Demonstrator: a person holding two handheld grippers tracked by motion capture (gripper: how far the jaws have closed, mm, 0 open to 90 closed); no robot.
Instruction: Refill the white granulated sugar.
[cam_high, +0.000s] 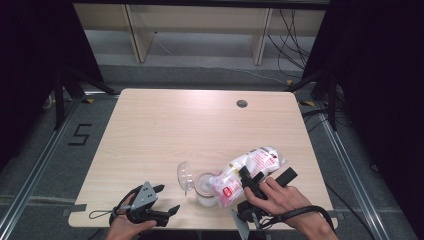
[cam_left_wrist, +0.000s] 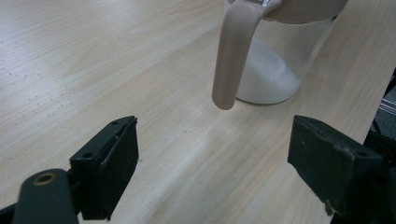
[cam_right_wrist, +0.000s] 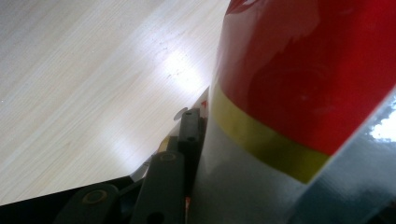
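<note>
At the lower right of the high view, the right gripper (cam_high: 251, 181) clenches a red-and-white bag (cam_high: 248, 168), tilted over the clear jar (cam_high: 204, 190) at lower centre. The left gripper (cam_high: 162, 202), lower left, stands released beside the jar, holding nothing.

so the table (cam_high: 165, 130) is pale light wood with a fine grain and one dark round hole (cam_high: 242, 103). the bag (cam_high: 247, 170) is clear-ish white with pink-red print and a small red label, and up close it shows glossy red over a yellow band and grey. the jar (cam_high: 205, 189) is clear with white powder inside, its handle (cam_left_wrist: 233, 51) beige. both grippers (cam_high: 150, 202) (cam_high: 255, 182) are black.
</note>
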